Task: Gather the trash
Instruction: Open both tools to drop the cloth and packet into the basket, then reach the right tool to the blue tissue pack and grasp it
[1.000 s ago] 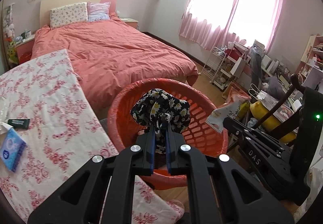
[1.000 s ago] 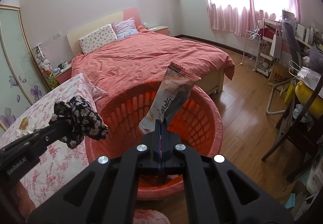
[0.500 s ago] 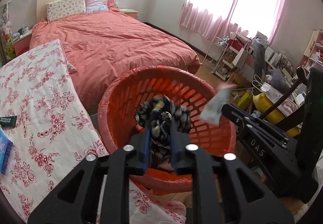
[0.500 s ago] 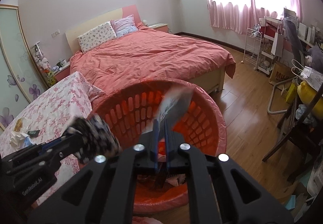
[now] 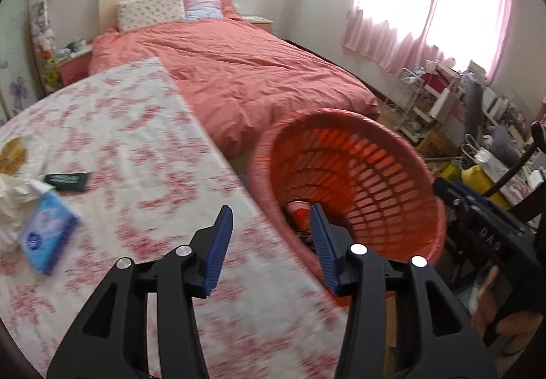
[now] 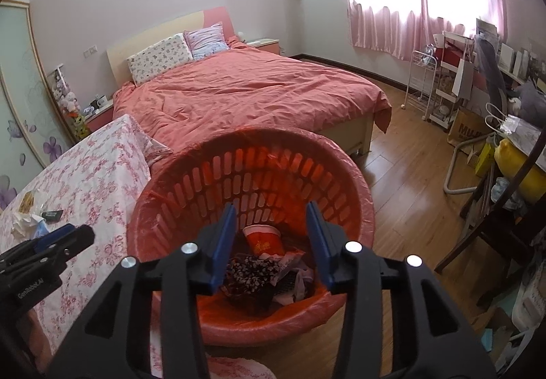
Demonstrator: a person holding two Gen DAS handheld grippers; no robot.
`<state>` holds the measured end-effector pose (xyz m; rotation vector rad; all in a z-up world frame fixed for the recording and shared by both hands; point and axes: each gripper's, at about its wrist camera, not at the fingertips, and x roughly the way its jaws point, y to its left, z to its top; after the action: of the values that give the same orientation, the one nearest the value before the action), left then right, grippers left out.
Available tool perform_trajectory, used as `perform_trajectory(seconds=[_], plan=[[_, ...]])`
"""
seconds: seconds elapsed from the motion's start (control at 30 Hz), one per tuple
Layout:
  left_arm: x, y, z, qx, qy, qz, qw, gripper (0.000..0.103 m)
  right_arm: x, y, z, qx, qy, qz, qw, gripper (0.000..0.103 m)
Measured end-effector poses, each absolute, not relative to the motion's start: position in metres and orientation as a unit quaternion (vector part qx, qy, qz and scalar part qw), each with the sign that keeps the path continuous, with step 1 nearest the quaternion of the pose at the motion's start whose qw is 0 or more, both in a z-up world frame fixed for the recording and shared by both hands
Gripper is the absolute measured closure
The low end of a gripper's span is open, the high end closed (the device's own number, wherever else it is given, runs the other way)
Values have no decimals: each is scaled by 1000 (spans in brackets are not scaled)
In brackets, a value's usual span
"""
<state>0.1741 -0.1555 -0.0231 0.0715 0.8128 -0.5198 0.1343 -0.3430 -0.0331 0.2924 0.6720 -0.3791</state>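
Bedroom with a big salmon-pink bed (image 6: 245, 96) is filling the background, and a bench (image 5: 143, 147) under a floral cloth is sitting right up against a red slotted basket (image 6: 252, 181) lined with a red bag.

Both sets of tongs are spread wide and gripping nothing. The right tongs (image 6: 271, 242) are hovering straight over the basket mouth, looking down at what's piled inside: a black floral fabric thing (image 6: 252, 271), a red paper cup (image 6: 264, 239) and a crumpled snack wrapper (image 6: 290, 258). So that stuff is lying in the basket bottom, not in anyone's grip.

The left tongs (image 5: 271, 242) are pointing across the bench edge, with the basket just off to their right.

What's left, as far as I can tell, is on the far left part of the bench: a blue tissue pack (image 5: 46, 235), a dark green flat packet (image 5: 66, 181), some crumpled white tissue (image 5: 13, 198) and a brownish scrap (image 5: 12, 154) further back. All 4 are lying to the left of the left tongs, well apart from the basket. The tissue pack's long axis is running diagonally, toward and away from the camera. The left set is clearly the nearer one, so I'd guess it's the one to swing left and grab next, while the right set waits by the basket.
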Motion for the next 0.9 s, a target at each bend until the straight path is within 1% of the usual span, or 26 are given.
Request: perform_trajectory(seconds=[0.27,0.4,0.53,0.6,0.7,0.73,0.8,0.9], plan=[[170,-100,-14,32,372,-197,906,51,144,-299,-20,120,329,-150,925,60],[166,-63,-8,23,361,-162,918,47,156,-256,-13,105,333,-111,931,57],[163,-15,-3,-2,352,-123,928,47,169,-207,-9,88,338,-67,935,55],[162,13,-1,-13,347,-95,933,46,177,-176,-9,78,342,-42,936,52],[159,50,0,-31,343,-60,937,41,186,-136,-10,68,349,-10,935,50],[158,60,0,-35,342,-52,938,41,189,-126,-10,65,350,-3,934,50],[157,83,-1,-44,341,-32,938,41,196,-102,-11,61,356,13,933,45],[156,116,-2,-60,342,-5,938,41,206,-72,-16,58,367,33,928,41]])
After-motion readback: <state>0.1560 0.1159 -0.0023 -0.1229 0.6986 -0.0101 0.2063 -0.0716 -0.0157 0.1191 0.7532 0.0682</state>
